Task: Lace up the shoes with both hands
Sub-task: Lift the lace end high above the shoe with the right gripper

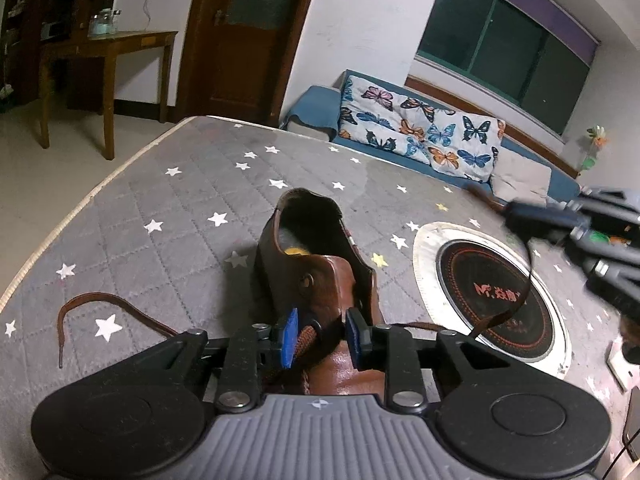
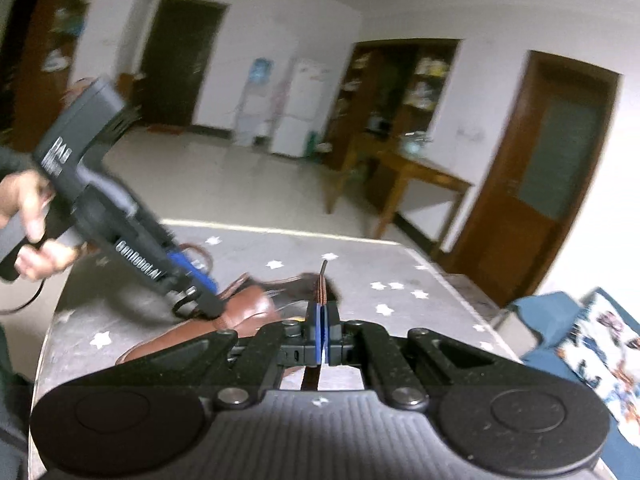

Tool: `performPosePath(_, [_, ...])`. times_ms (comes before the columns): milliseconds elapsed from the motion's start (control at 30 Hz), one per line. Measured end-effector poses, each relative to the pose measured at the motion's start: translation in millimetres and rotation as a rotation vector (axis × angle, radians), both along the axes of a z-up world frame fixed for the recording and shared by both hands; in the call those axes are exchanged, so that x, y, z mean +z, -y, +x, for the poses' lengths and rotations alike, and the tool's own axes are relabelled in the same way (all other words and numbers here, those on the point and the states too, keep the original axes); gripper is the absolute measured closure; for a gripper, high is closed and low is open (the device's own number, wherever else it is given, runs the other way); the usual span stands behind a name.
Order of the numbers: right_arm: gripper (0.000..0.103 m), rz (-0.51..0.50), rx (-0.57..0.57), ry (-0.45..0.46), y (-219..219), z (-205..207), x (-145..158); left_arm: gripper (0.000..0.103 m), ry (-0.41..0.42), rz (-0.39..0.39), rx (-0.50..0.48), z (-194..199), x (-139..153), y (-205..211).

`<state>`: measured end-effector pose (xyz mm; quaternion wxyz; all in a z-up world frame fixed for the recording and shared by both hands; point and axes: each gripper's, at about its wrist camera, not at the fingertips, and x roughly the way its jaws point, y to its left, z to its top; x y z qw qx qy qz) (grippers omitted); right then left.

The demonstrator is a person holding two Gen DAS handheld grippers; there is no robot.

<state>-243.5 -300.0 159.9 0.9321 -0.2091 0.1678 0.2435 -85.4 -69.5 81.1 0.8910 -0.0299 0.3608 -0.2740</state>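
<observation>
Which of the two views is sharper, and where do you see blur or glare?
Left wrist view: mostly sharp, glare on the shoe toe, only the right gripper smeared. Right wrist view: blurred throughout, worst on the left gripper; the lace stays readable.

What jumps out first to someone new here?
The brown shoe lying mid-frame on the star-patterned grey mat, with the left gripper open around its tongue. Then the right gripper, shut on the brown lace.
</observation>
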Motion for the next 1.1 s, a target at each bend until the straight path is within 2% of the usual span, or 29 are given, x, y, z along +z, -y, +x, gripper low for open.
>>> performPosePath(67, [0.102,0.005,-0.053,0.03,6,-5,8,0.073,0.016,0.03,-0.013,-4,1,7])
performPosePath(200, [0.102,0.028,-0.188,0.105,19,-18,27,0.066,0.045,0.066,-0.046,-10,3,9])
performPosePath(400, [0.102,0.054,-0.316,0.19,29,-34,48,0.064,0.067,0.114,-0.086,-16,3,7])
performPosePath(667, [0.102,0.049,-0.411,0.279,23,-49,61,0.056,0.073,0.173,-0.117,-22,0,4])
performPosePath(1100, [0.102,0.016,-0.521,0.363,22,-61,68,0.051,0.096,0.262,-0.127,-27,-7,10])
